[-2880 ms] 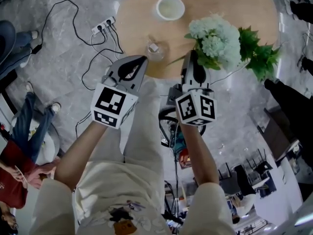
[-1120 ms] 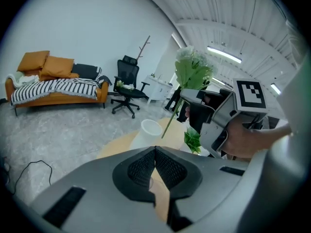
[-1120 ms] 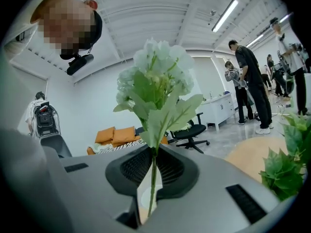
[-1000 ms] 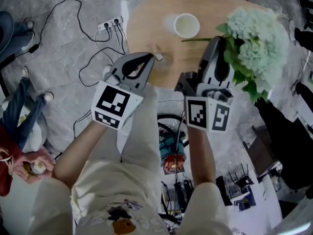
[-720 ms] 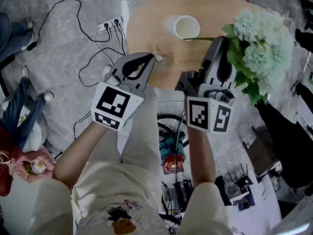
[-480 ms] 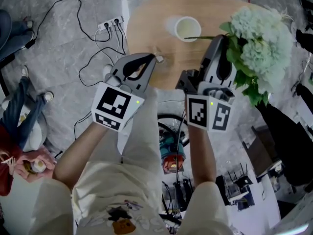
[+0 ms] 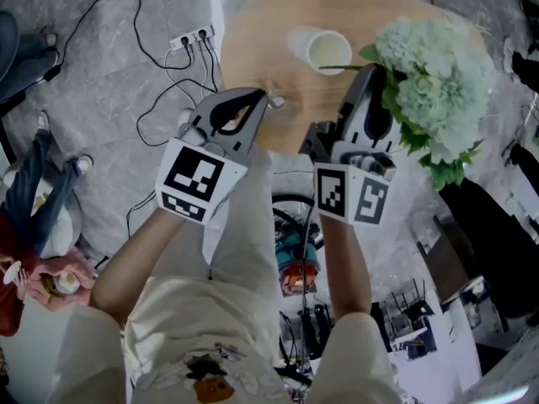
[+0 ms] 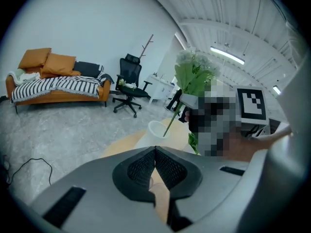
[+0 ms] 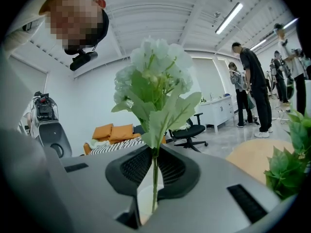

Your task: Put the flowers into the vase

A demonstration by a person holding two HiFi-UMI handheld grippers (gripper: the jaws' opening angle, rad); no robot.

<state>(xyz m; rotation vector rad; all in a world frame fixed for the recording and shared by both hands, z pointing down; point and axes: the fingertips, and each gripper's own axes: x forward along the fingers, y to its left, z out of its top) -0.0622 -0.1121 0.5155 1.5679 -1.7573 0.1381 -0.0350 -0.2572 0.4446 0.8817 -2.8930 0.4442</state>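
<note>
Only the right gripper view shows the grip. The right tongs (image 9: pixel 154 155) are closed down on the thin green stem of the flowers (image 9: pixel 158 81), which rises upright between the pads. The white vase (image 9: pixel 144 198) shows through the gap beneath.

The left gripper view gives a side-on look. The stem slants down from the right of the frame to the rim of the vase (image 8: pixel 158 128), which stands on the bench (image 8: pixel 121 147). Whether its tip is inside I cannot tell. Here the left tongs (image 8: pixel 155 152) have their pads pressed together with nothing between them.

In the head view the left tongs (image 7: pixel 259 99) sit at the near edge of the bench (image 7: pixel 261 23), with the right tongs (image 7: pixel 370 74) off to the right. The flowers (image 7: pixel 434 70) fill the upper right, pale greenish-white clustered heads over toothed green leaves. The stem's bare end lies across the mouth of the vase (image 7: pixel 328 50), a plain round white cup with a pale inside.
</note>
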